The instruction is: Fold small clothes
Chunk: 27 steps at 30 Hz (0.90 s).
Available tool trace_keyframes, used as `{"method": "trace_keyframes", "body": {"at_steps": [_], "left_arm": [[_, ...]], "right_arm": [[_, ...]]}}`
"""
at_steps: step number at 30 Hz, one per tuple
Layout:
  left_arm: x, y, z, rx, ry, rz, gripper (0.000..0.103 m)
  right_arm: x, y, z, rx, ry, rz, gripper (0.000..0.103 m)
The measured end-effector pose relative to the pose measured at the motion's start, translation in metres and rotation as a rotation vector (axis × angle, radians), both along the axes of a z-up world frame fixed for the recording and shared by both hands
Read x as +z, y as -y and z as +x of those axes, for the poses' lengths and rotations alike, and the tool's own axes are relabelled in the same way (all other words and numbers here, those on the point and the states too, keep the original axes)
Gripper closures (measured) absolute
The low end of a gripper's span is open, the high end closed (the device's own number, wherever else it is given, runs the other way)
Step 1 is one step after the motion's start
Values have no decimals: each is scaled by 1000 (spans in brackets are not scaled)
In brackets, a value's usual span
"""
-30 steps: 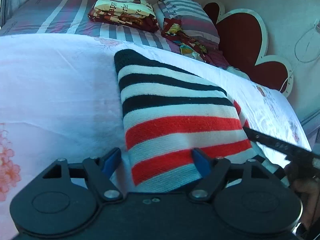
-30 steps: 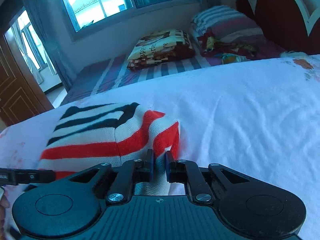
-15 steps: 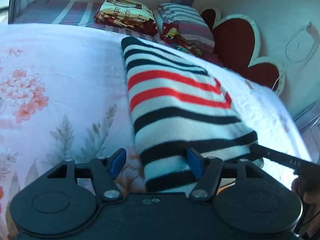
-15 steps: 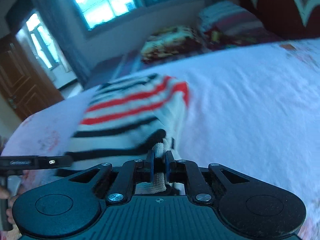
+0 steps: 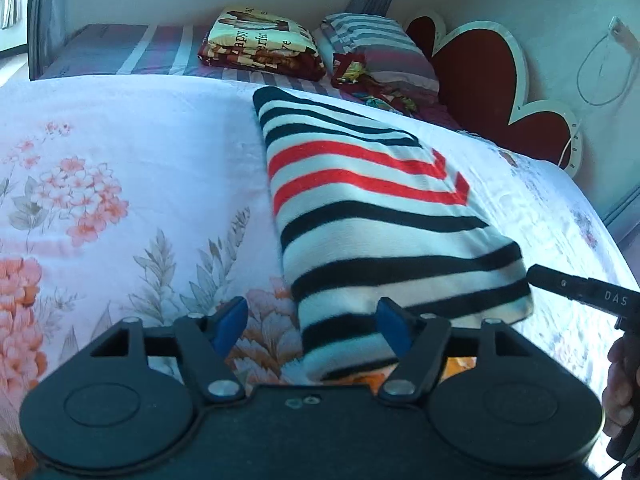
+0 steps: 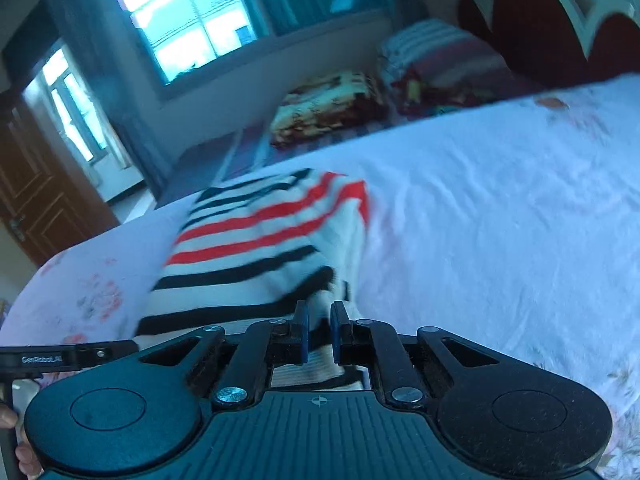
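The striped sweater (image 5: 384, 216) lies folded into a long, thick rectangle on the floral bedsheet (image 5: 120, 184), running from the near edge of the bed away toward the pillows. It is a chunky knit with black, red and white bands; the red bands meet in a corner where a layer turns over on its right side. Its left edge is straight and clean, with a broad stretch of open sheet beside it. To its right the sheet stays bare as far as the bed's edge, near the heart-shaped headboard (image 5: 492, 76).

The left gripper (image 5: 312, 322) stands wide, its blue pads apart; one pad sits over the sheet, the other over the sweater's near end, and neither visibly clamps the cloth. The right gripper (image 6: 318, 332) is drawn narrow, its jaws pinching a thickness of the sweater's near right corner (image 6: 320, 304), though motion blur softens the fabric there. Its black finger shows in the left view at the sweater's right edge.

Beyond the sweater lie a folded printed blanket (image 5: 260, 40) and a striped pillow (image 5: 372, 40) on a purple striped sheet (image 5: 120, 48). The right view shows a bright window (image 6: 192, 20) and a brown wooden door (image 6: 36, 200).
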State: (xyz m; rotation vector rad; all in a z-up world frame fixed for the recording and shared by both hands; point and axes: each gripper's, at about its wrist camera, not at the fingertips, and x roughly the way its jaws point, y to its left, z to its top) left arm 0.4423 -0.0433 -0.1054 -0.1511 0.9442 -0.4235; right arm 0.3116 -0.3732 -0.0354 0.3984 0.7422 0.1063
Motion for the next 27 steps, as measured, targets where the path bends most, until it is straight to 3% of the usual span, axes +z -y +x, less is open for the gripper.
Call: {"method": "trace_keyframes", "body": {"at_steps": [5, 13, 18, 19, 20, 22, 27], "left_arm": [[-20, 1, 1, 21, -43, 17, 30], [-27, 2, 3, 28, -44, 22, 27], [-22, 2, 3, 37, -51, 33, 21], [-20, 1, 2, 40, -48, 37, 20], [-16, -1, 1, 39, -38, 28, 20], [-9, -7, 0, 51, -22, 2, 15], [0, -13, 24, 29, -18, -86, 14]], "right_arm": [[-25, -23, 8, 49, -86, -126, 93], [-46, -7, 18, 7, -114, -38, 95], [-34, -6, 17, 22, -123, -41, 94], [-28, -3, 14, 12, -109, -28, 89], [-22, 1, 10, -11, -84, -25, 58], [-12, 10, 3, -51, -17, -12, 25], [-5, 31, 22, -48, 0, 88, 26]]}}
